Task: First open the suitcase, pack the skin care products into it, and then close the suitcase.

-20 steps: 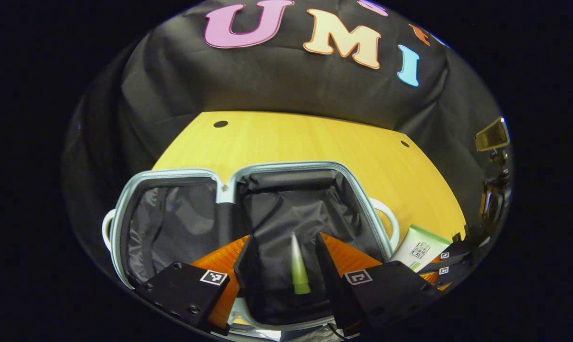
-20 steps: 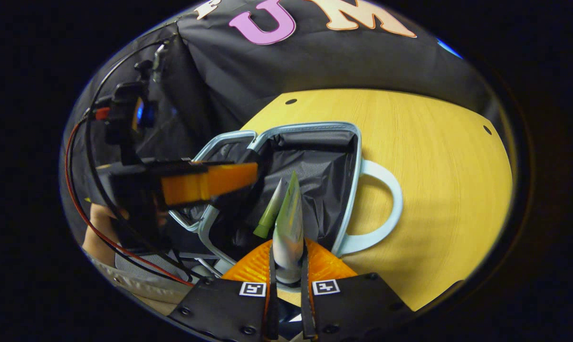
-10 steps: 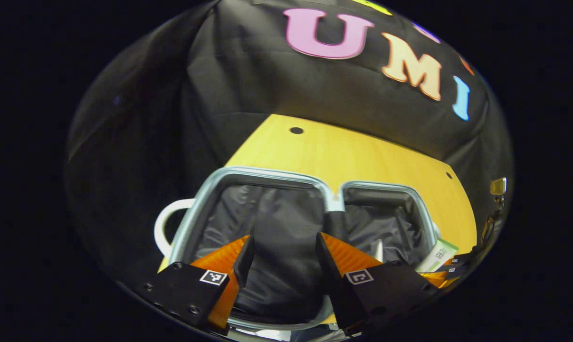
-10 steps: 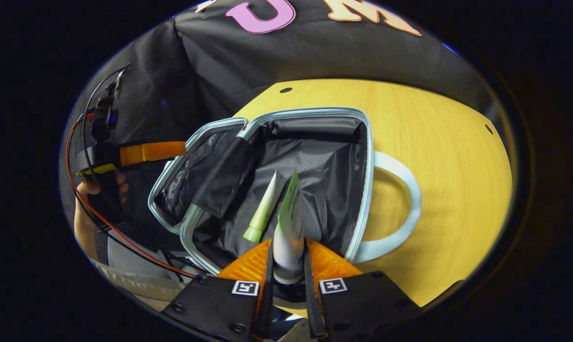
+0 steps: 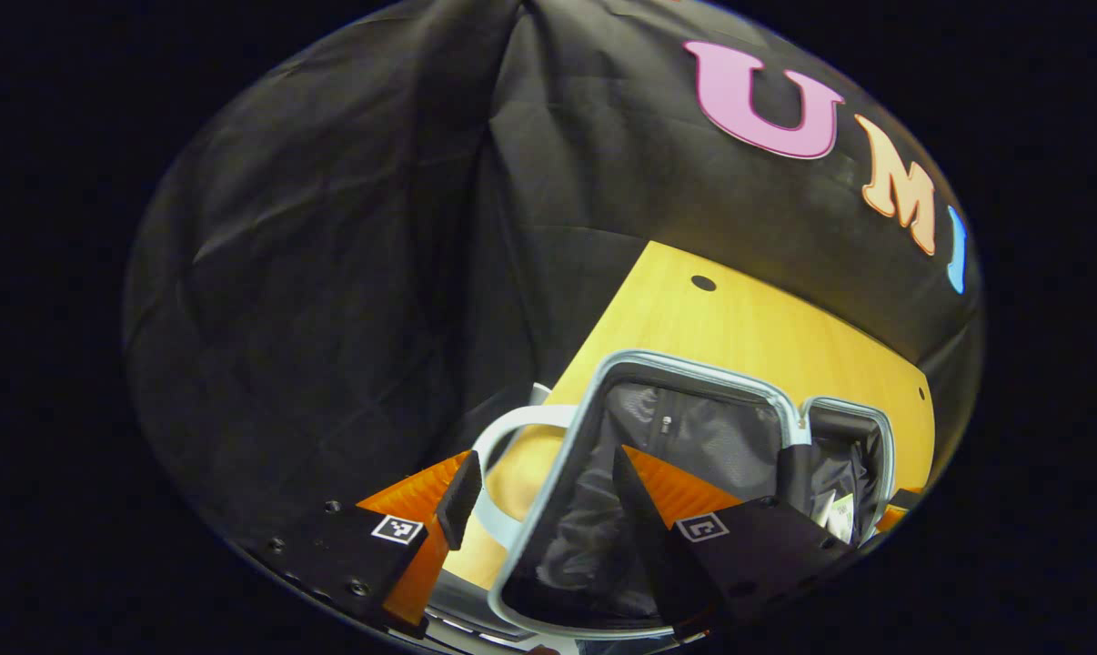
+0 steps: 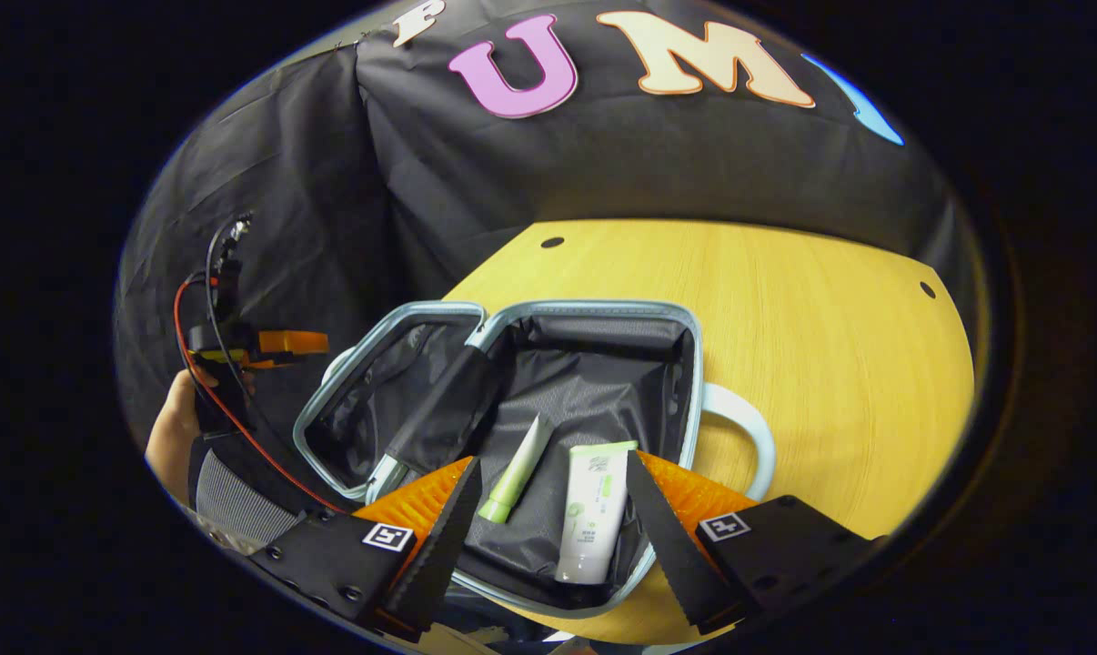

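Wooden table (image 6: 812, 346), white tube (image 6: 590, 514) in suitcase (image 6: 594, 314), between released right hand-held gripper (image 6: 553, 537) fingers.

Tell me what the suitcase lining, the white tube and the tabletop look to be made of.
Suitcase lining: thin black woven fabric, probably nylon, creased with a faint sheen. White tube: likely soft plastic, smooth and matte, with a flat crimped end. Tabletop: wood or wood-look laminate, yellowish with fine straight grain lines; which of the two cannot be told.
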### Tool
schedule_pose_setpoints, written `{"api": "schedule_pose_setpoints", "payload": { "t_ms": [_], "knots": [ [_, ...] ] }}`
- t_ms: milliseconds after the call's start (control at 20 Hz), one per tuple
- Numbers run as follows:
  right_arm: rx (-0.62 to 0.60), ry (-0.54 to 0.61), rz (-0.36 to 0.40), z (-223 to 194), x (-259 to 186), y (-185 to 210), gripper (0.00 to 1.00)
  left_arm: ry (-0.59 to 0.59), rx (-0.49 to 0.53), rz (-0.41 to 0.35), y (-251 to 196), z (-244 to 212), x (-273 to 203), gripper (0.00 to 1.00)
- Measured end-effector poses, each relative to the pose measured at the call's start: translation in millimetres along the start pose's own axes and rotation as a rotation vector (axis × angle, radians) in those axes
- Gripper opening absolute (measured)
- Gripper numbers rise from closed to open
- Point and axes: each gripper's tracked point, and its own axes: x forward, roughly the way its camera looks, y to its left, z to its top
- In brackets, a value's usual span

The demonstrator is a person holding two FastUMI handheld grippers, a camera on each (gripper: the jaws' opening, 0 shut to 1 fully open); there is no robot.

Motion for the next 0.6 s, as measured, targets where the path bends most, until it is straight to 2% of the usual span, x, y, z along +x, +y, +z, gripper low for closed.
{"api": "schedule_pose_setpoints", "payload": {
  "t_ms": [200, 450, 500, 550, 600],
  "knots": [
    [0.022, -0.055, -0.031, 16.1, -8.4, -5.2, 0.98, 0.048, -0.046, 0.009, 31.4, -5.5, 28.3, 0.85],
    [0.035, -0.085, -0.097, 20.8, -23.1, -24.2, 0.98, 0.173, -0.071, 0.007, 54.0, -32.9, 71.5, 0.85],
    [0.034, -0.091, -0.107, 21.5, -25.3, -27.3, 0.98, 0.204, -0.082, 0.003, 55.7, -39.8, 76.7, 0.74],
    [0.032, -0.096, -0.118, 23.1, -28.1, -30.7, 0.98, 0.223, -0.088, 0.007, 57.8, -45.8, 81.8, 0.67],
    [0.029, -0.103, -0.127, 24.3, -31.0, -34.6, 0.98, 0.234, -0.102, -0.002, 57.8, -50.5, 85.9, 0.50]
  ]
}}
